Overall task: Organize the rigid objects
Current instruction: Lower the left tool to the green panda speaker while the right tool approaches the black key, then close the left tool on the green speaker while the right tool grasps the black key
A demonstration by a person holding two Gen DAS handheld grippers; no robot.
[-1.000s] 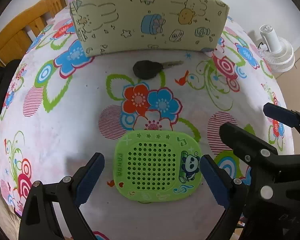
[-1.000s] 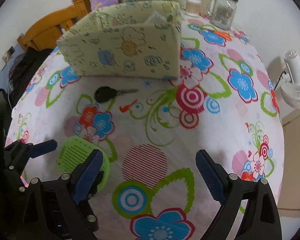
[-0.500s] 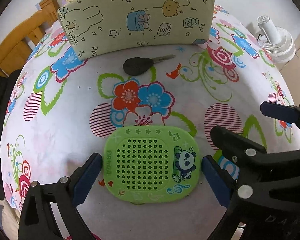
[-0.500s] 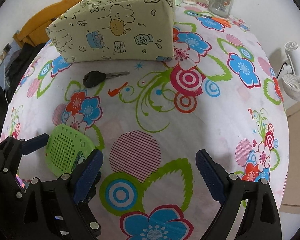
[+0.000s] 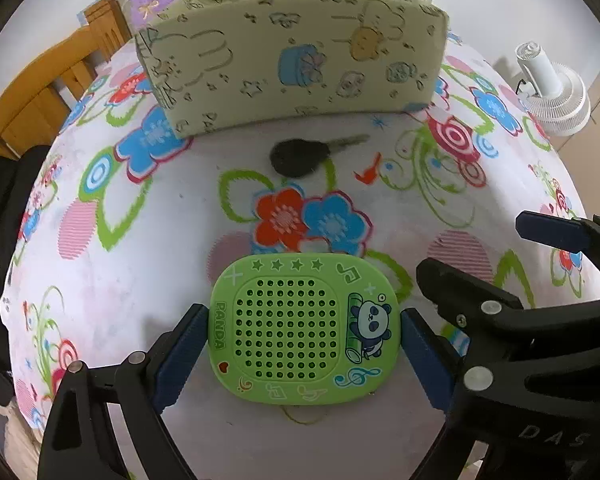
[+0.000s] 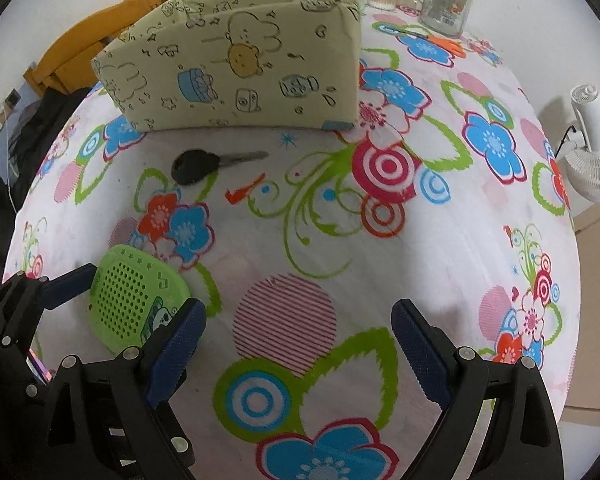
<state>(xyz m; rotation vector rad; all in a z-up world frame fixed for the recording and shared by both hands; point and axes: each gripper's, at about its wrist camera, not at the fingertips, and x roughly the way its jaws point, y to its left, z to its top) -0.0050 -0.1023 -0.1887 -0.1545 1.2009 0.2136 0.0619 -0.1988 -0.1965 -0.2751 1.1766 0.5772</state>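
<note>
We see the green panda speaker [image 5: 304,330] flat on the floral tablecloth [image 5: 100,280], grille face up. Long axis runs jaw to jaw across the left gripper [image 5: 304,344]; star row on the far edge faces the storage box [image 5: 296,76], "PANDA" lettering sits at the left pad, panda print at the right pad. Both blue pads [image 5: 180,356] meet the speaker's side edges, so the jaws are closed onto it at about the speaker's width. We can't tell whether it's off the cloth.

The black key [image 5: 300,156] lies beyond the speaker, near the box front, blade pointing right, well apart from the speaker.

The right gripper [image 6: 296,344] is just right of the left one, jaws spread wide, nothing between them but tablecloth. Its left finger overlaps the speaker's edge in the right wrist view; contact unclear.

Glass jar [image 6: 446,0] sits behind the box, white fan [image 6: 592,152] off the table to the right.
</note>
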